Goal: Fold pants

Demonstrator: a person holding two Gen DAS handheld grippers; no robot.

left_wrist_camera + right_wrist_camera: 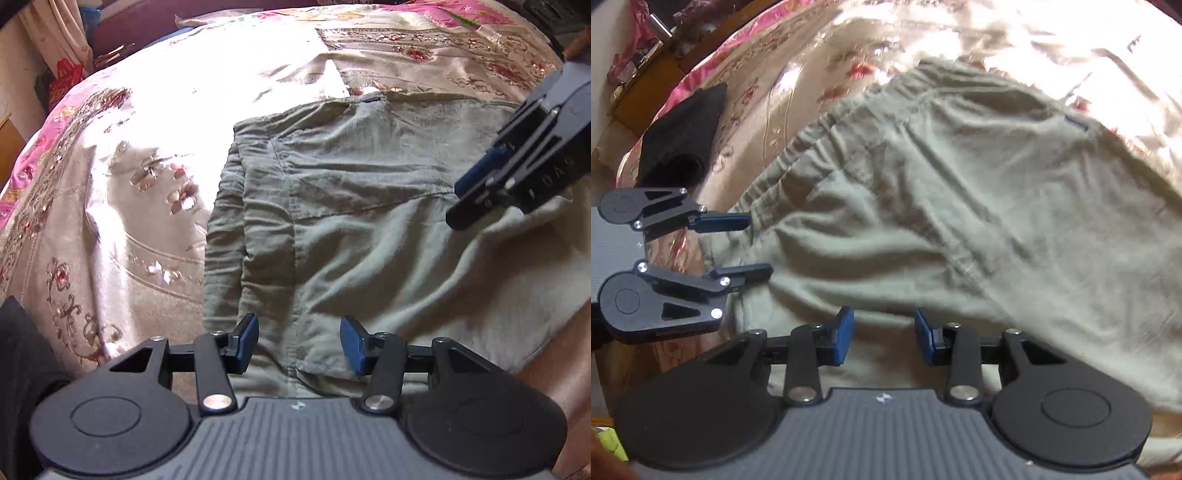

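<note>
- on the shiny floral bedspread (110, 206) lie the olive-green pants (351, 221), rumpled, elastic waistband toward the left in the left wrist view.
- left gripper (300, 345) hangs over the near edge of the pants, blue pads spread, nothing pinched between them.
- right gripper (884, 341) hovers above the cloth too, jaws parted and empty.
- a folded black garment (683, 136) sits apart on the bedspread, beside the waistband.

No legible text, embossed marks on the gripper bodies unreadable
</note>
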